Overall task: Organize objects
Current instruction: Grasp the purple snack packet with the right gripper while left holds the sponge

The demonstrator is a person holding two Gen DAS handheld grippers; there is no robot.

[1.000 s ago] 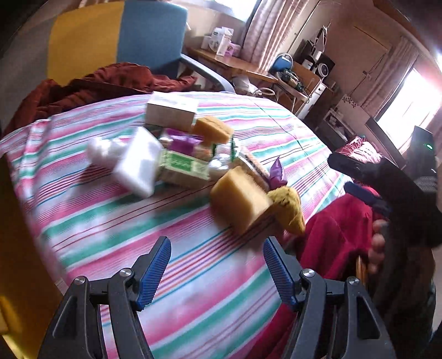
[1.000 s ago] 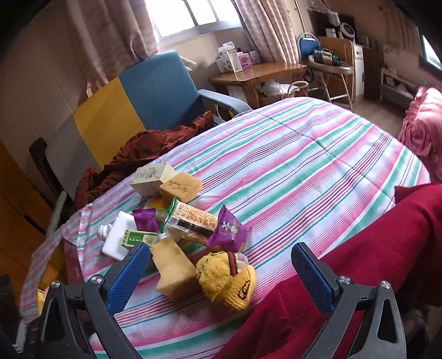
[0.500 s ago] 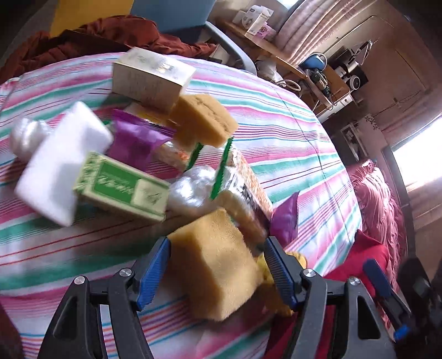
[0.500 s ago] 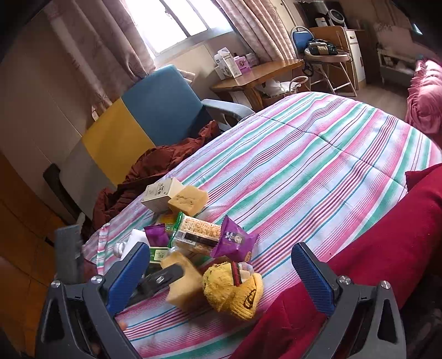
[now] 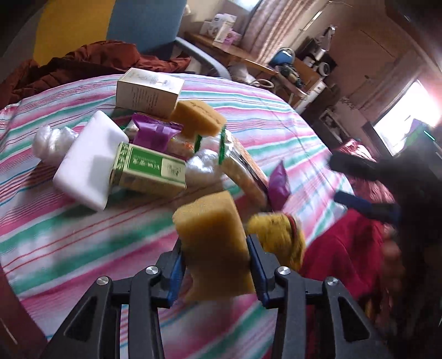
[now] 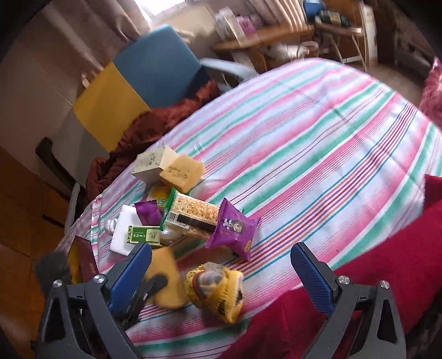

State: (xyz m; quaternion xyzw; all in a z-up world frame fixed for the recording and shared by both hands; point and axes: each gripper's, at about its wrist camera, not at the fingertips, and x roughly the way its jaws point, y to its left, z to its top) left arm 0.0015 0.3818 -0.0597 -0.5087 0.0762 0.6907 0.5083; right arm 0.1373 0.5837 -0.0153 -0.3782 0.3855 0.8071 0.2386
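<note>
The left wrist view sits low and close over the striped bedspread (image 5: 83,248), facing the chair (image 5: 143,24). The right wrist view looks from higher and farther back. Both share the pile's green box (image 5: 150,168) (image 6: 143,234).

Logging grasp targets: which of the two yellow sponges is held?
The near sponge, clamped in the left hand-held gripper. The other sponge leans on the beige box, untouched.

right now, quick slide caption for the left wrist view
Left gripper shut on a yellow sponge at the near end of a clutter pile on the striped tablecloth.
</note>
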